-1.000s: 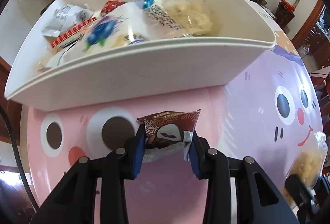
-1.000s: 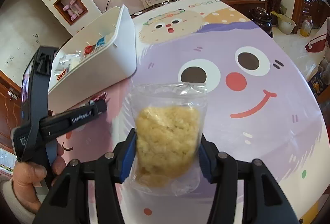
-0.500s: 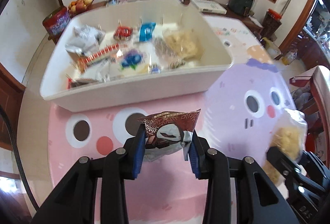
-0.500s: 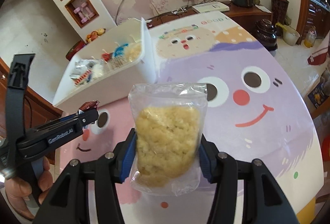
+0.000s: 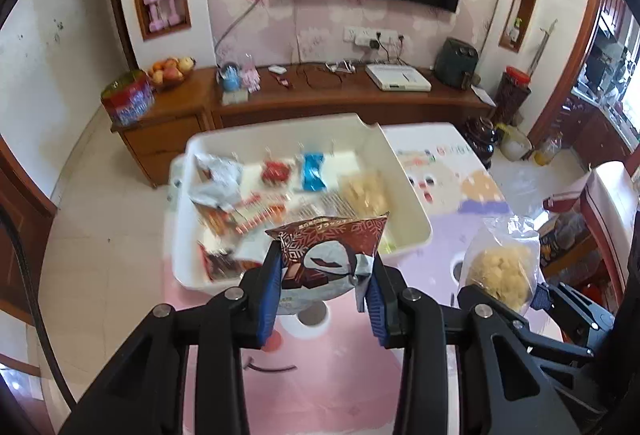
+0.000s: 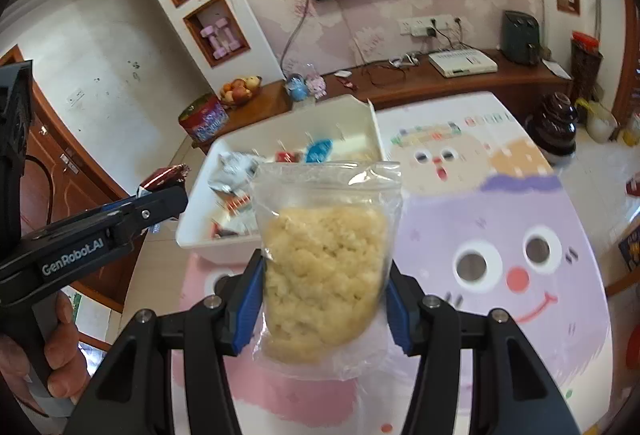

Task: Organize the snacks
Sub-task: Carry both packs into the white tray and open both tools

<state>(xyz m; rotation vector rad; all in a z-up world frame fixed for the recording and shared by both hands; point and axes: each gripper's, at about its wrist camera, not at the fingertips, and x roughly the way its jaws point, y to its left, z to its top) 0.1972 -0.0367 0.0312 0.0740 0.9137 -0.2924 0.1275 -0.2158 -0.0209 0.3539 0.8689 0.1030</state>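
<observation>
We hold one snack in each claw, both raised above the counter (image 6: 520,219) with its cartoon-face cover. Our left claw (image 5: 324,287) is clenched on a dark red chocolate packet (image 5: 326,255), pinched by its lower part so the sealed top edge sticks up and away from us. Our right claw (image 6: 324,299) grasps a clear bag of pale yellow puffed pieces (image 6: 326,267), gripped across its width, its long axis running upright between the pads and away from the fingers.

What matters for the coming move, as we judge it, is where the white bin (image 5: 412,219) lies from each claw. It sits at the far left of the counter, already holding a grey packet, a red one, a blue one, striped wrappers and a bag like ours at its right end. In the left wrist view the bin is straight ahead and below the chocolate packet, which overlaps the bin's near rim. In the right wrist view the bin (image 6: 280,247) lies ahead and a little to the left of the clear bag. So our left claw is the nearer and better lined up; the right one needs to travel leftward and forward to come over the open top.
</observation>
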